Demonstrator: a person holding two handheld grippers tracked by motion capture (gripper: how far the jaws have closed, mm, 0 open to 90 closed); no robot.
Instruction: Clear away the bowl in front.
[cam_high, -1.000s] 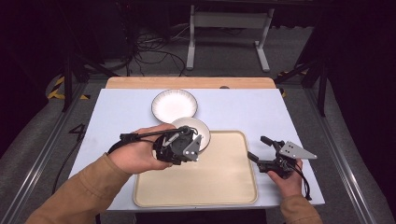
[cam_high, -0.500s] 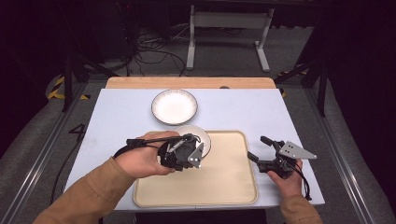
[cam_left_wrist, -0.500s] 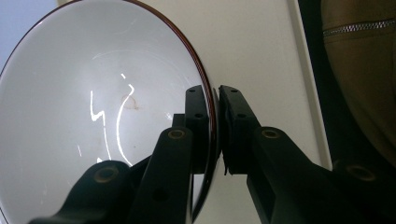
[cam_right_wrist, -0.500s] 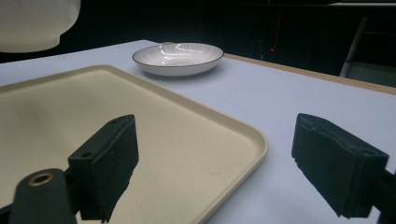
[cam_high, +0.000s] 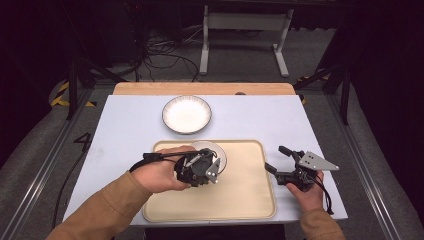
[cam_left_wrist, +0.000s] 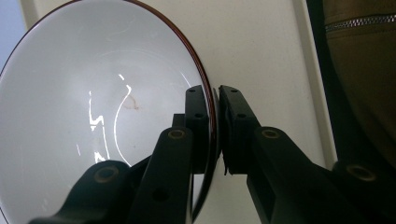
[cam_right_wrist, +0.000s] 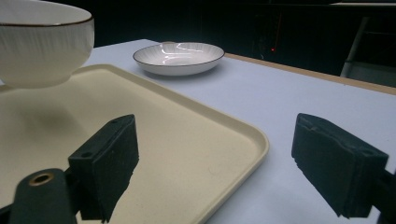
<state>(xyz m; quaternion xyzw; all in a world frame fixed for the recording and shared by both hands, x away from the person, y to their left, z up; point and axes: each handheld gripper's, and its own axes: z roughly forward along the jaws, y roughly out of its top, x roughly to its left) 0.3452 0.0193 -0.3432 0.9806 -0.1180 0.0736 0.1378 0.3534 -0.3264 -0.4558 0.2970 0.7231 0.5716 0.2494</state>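
Observation:
My left gripper (cam_high: 216, 161) is shut on the rim of a white bowl (cam_high: 215, 151) with a dark edge, held just over the far part of the cream tray (cam_high: 240, 200). In the left gripper view the two pads (cam_left_wrist: 198, 109) pinch the bowl (cam_left_wrist: 93, 107) rim from inside and outside. My right gripper (cam_high: 276, 159) stands open beside the tray's right edge, with nothing between its jaws. In the right gripper view the bowl (cam_right_wrist: 44, 42) hangs a little above the tray (cam_right_wrist: 154, 140) at the upper left.
A second white dish (cam_high: 187, 113) sits on the pale table (cam_high: 260, 117) beyond the tray, also in the right gripper view as a dish (cam_right_wrist: 178, 57). A wooden strip (cam_high: 200, 88) runs along the table's far edge. Cables and a metal stand lie on the floor behind.
My left hand has carried the bowl toward me and downward, from the tray's far rim to over the tray. The right gripper has stayed where it was.

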